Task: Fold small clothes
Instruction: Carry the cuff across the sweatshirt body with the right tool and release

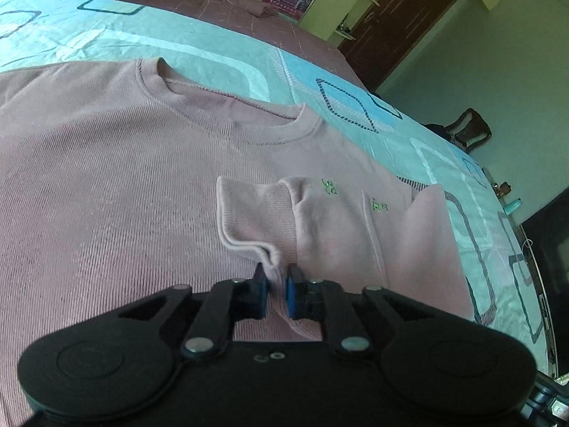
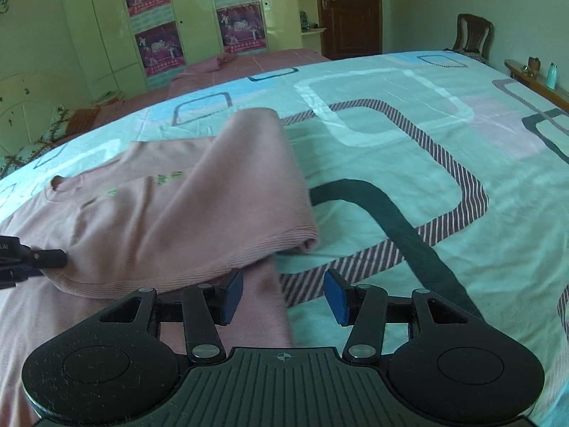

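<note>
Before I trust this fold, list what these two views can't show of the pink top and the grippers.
- Pink top: its hem and left side run off the left wrist view's edges.
- Folded sleeve: the right wrist view cannot show what lies under it.
- Green embroidery: too small to read.
- Left gripper: shut on the cuff; how much cloth is pinched stays hidden behind its pads.

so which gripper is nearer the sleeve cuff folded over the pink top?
Left. The left gripper is shut on the sleeve cuff; the right gripper stands open over the top's side edge, apart.

walls: pale green | wardrobe (image 2: 149, 25): yellow-green, postered | door (image 2: 350, 9): dark wood | chair (image 2: 474, 33): wooden
</note>
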